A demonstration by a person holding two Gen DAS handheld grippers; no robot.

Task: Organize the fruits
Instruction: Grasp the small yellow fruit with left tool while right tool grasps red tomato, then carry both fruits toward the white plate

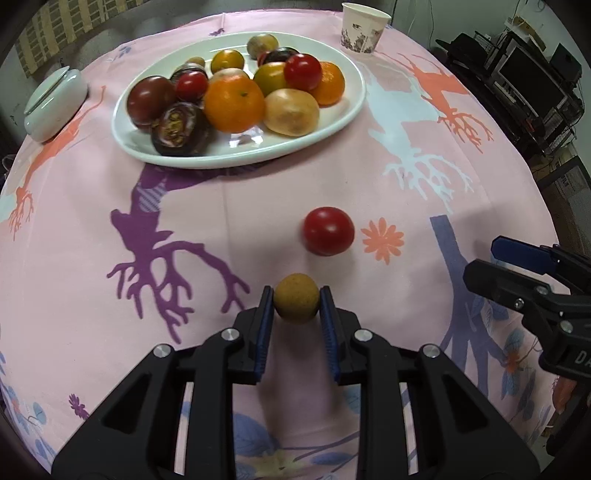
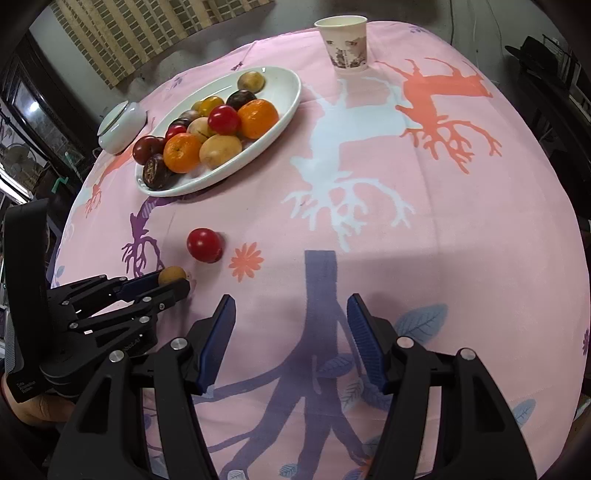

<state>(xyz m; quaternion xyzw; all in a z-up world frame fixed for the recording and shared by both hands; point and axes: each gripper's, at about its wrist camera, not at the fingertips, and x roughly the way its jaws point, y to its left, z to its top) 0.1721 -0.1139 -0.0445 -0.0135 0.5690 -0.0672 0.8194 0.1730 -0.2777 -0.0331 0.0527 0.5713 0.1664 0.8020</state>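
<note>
Left claw: the left gripper point(image 1: 296, 301) points steeply down at the cloth, its two blue pads pressed against either side of a small round tan fruit point(image 1: 296, 298), which it grips just above or on the cloth; I cannot tell which.
Right claw: the right gripper point(image 2: 291, 339) stands about half open over the cloth with nothing between its fingers, on the far side of the tan fruit from the plate's left end, near the blue tree print.
Loose tomato: a red tomato point(image 1: 328, 231) lies alone on the cloth between the plate and the tan fruit, closer to the fruit, just beside an orange flower print point(image 1: 382, 240).
Plate: a white oval plate point(image 1: 347, 110) sits towards the far side of the table, heaped with fruit.
On the plate: two oranges point(image 1: 235, 105), several red tomatoes, dark purple fruits, one cut open at the plate's near left edge, and a pale brown fruit point(image 1: 291, 112) at its near right.
Cup: a paper cup point(image 1: 362, 27) stands upright beyond the plate's right end, apart from it.
Lidded dish: a pale lidded dish point(image 1: 55, 103) sits off the plate's left end.
Cloth: a pink tablecloth point(image 1: 258, 192) printed with tree shapes covers the table under the plate.
Hand: part of a hand point(image 2: 40, 408) shows under the left gripper's body.
</note>
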